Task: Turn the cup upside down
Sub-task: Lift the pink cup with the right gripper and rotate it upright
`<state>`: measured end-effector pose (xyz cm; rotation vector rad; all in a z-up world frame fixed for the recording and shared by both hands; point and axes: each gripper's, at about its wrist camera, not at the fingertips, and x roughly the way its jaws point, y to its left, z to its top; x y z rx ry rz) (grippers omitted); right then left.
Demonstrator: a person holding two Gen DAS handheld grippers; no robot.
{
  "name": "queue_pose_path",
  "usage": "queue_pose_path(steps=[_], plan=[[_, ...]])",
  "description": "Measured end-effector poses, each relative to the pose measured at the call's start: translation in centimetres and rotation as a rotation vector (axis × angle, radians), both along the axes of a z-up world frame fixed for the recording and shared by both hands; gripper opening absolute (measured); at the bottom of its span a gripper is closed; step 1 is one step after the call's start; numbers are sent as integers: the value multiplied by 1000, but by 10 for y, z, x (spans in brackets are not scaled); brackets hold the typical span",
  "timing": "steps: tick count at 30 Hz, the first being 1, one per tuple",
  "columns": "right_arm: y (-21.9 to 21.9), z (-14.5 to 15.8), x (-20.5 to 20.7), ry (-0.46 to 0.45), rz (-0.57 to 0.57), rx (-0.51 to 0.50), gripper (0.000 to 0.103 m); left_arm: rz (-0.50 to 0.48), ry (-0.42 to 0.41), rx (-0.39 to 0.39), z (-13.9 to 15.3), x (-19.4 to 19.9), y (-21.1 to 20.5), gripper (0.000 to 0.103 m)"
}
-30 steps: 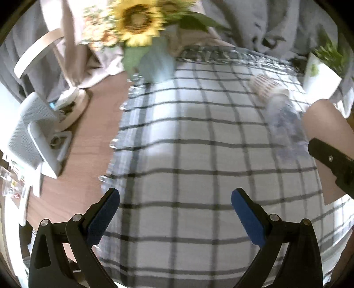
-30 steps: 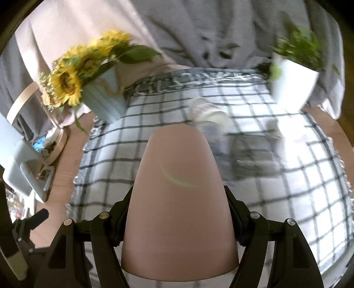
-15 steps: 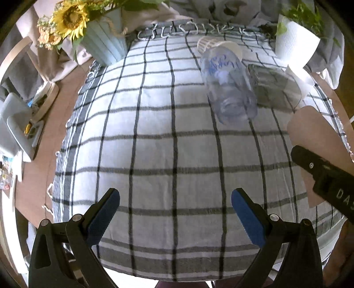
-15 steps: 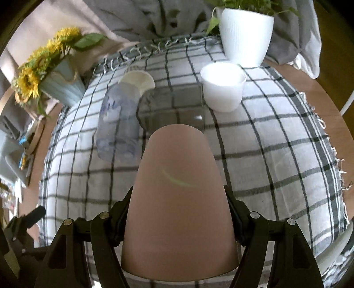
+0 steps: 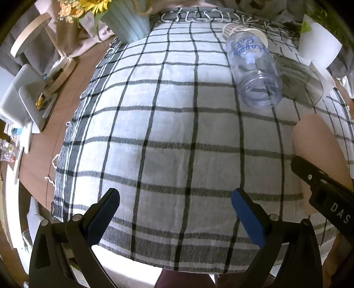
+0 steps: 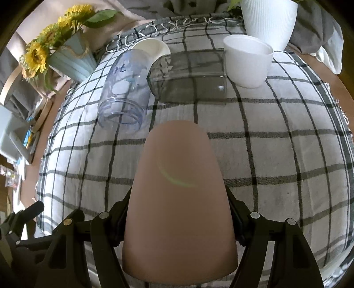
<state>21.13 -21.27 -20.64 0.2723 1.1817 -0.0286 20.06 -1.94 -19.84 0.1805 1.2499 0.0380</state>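
My right gripper [image 6: 179,212] is shut on a pink-beige cup [image 6: 179,199], gripping it across its wide end, with its narrow closed end pointing away over the checked tablecloth [image 6: 276,155]. The cup also shows at the right edge of the left wrist view [image 5: 318,141], with the right gripper's black finger across it. My left gripper [image 5: 174,212] is open and empty, hanging over the near part of the cloth, left of the cup.
A clear plastic jar [image 6: 124,88] with blue writing lies on its side beyond the cup, beside a smoky glass [image 6: 190,77], a paper cup [image 6: 152,47] and a white cup [image 6: 247,59]. A sunflower vase [image 6: 70,57] and a white planter [image 6: 267,17] stand at the back.
Both views have tilted down and drawn closer to the table; the jar and glasses now sit nearer. The right gripper still holds the cup the same way. The left gripper stays open.
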Motion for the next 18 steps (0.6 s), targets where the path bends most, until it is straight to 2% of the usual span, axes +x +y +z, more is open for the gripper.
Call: queue_pose_path(steps=[7,11,18], plan=[[0,-5,-2,30,12,25,73,27,12,-1,1,-4,4,103],[1,2,-4,9,30,49,82,31,2,-7,7,-4,4,103],[-12,43,-21,-103,-5,80,83,-10,-49,-20,36,-10,-5,103]])
